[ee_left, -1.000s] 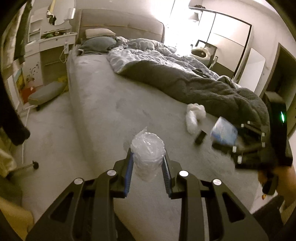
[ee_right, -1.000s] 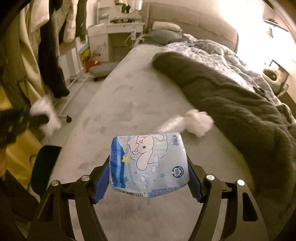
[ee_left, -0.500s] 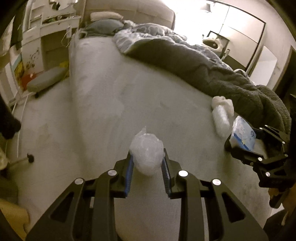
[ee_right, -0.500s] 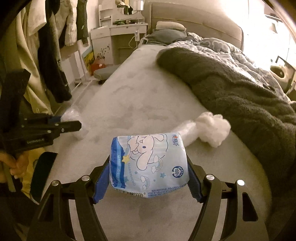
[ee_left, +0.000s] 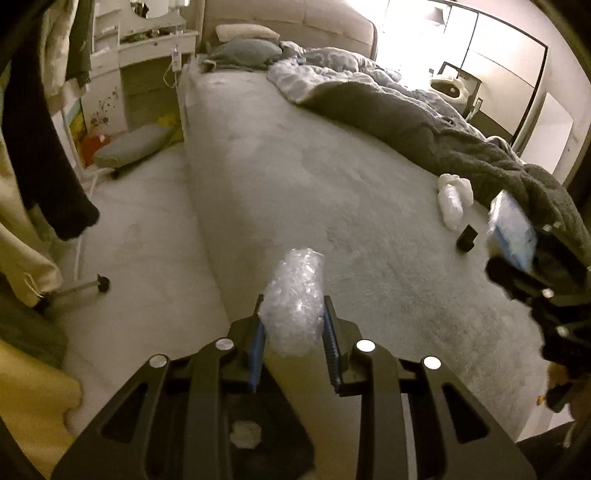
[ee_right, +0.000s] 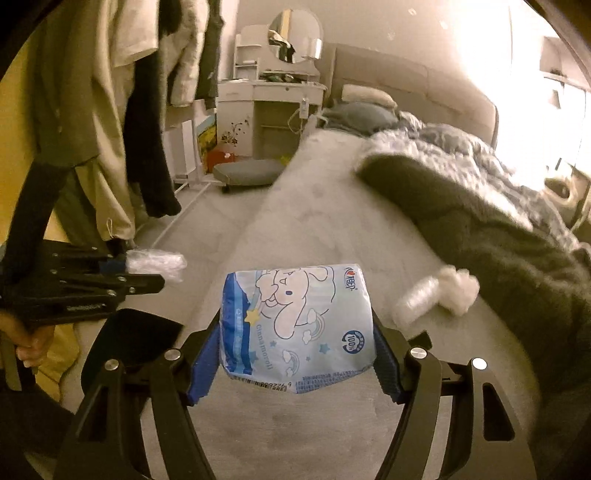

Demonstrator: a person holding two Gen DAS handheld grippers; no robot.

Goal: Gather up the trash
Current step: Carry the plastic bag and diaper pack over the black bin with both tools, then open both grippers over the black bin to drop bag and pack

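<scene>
Your left gripper (ee_left: 292, 325) is clamped on a wad of clear crinkled plastic (ee_left: 295, 291), held over the near-left edge of the bed (ee_left: 295, 177). Your right gripper (ee_right: 295, 354) is pinching a light-blue cartoon tissue pack (ee_right: 295, 325) by its two sides, over the near end of the bed. Risks: the plastic is springy and slick, so it could squirm out of the pads if you swing fast; the pack is soft and only held at its edges, so it could buckle and drop. Both hands are full, so the white wad with a plastic roll (ee_left: 452, 199) near the right edge, against the dark blanket (ee_left: 424, 125), can't be grabbed until you unload. A small black object (ee_left: 467, 238) sits just beside it; can't tell what it is. Surface is a soft grey bedcover, carpet (ee_left: 147, 236) on the left, hanging clothes (ee_right: 122, 103), a vanity with a round mirror (ee_right: 293, 35), and hard window glare.
</scene>
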